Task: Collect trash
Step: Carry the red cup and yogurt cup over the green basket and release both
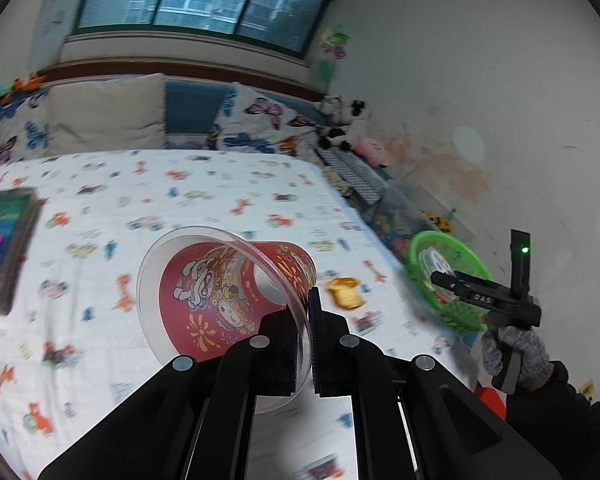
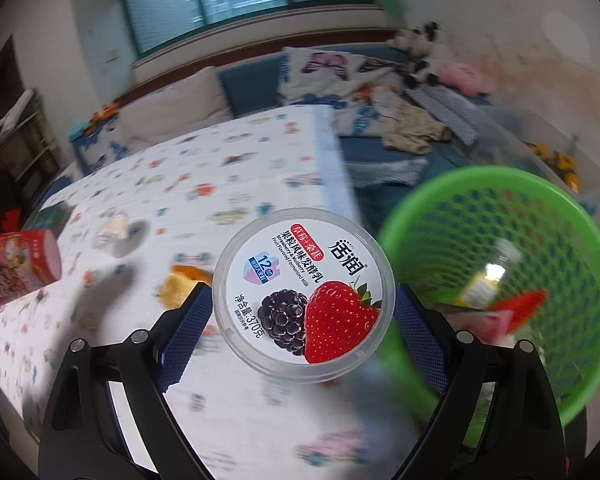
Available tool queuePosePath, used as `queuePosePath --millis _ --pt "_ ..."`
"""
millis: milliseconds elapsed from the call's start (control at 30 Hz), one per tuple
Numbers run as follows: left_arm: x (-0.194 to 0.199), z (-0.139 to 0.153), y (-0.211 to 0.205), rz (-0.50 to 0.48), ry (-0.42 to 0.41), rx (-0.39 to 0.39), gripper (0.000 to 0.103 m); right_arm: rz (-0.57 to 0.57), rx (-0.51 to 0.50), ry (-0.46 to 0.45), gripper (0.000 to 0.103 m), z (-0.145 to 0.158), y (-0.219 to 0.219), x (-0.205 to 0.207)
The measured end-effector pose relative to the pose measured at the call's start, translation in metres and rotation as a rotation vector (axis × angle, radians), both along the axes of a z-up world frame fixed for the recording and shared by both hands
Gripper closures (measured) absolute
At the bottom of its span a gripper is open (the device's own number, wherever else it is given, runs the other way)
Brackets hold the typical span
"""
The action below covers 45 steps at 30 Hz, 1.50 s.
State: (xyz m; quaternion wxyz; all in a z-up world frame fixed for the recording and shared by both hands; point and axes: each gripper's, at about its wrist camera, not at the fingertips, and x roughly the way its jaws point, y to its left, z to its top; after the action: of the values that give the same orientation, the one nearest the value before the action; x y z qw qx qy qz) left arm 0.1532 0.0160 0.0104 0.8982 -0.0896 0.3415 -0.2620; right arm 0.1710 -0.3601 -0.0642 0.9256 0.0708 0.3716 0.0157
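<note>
Carrying two pieces over the bed (image 1: 204,184) toward the green basket (image 2: 540,216), left gripper (image 1: 305,344) pinched on the red cup (image 1: 220,292) by its clear rim, right gripper (image 2: 300,320) clamping the yogurt tub (image 2: 304,292) wide, keeping both level until above the basket.

Round white plastic yogurt tub lid (image 2: 304,300), strawberry and blackberry picture: brand "活润", "果粒风味发酵乳", "Strawberry & Mulberry", "Fruit Flavored Fermented Milk", "12", "净含量: 370克". Black handheld gripper body (image 1: 485,298): white "DAS". Red cartoon-printed cup (image 1: 228,300): print unreadable.
</note>
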Motion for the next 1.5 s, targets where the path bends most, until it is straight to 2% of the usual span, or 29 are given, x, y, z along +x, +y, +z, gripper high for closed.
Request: queuePosePath --millis 300,567,900,1500 --pt "0.016 0.013 -0.092 -0.151 -0.016 -0.01 0.097 -0.164 -0.025 0.041 0.013 -0.011 -0.088 -0.019" --pt "0.024 0.018 -0.165 -0.254 -0.017 0.013 0.097 -0.24 -0.013 0.079 0.012 -0.027 -0.137 -0.024" --pt "0.031 0.013 -0.232 -0.349 -0.003 0.04 0.097 -0.264 0.001 0.061 0.011 -0.027 -0.155 -0.033" --pt "0.051 -0.036 -0.353 -0.51 0.111 0.123 0.097 -0.283 0.012 -0.041 0.011 0.007 -0.16 -0.073"
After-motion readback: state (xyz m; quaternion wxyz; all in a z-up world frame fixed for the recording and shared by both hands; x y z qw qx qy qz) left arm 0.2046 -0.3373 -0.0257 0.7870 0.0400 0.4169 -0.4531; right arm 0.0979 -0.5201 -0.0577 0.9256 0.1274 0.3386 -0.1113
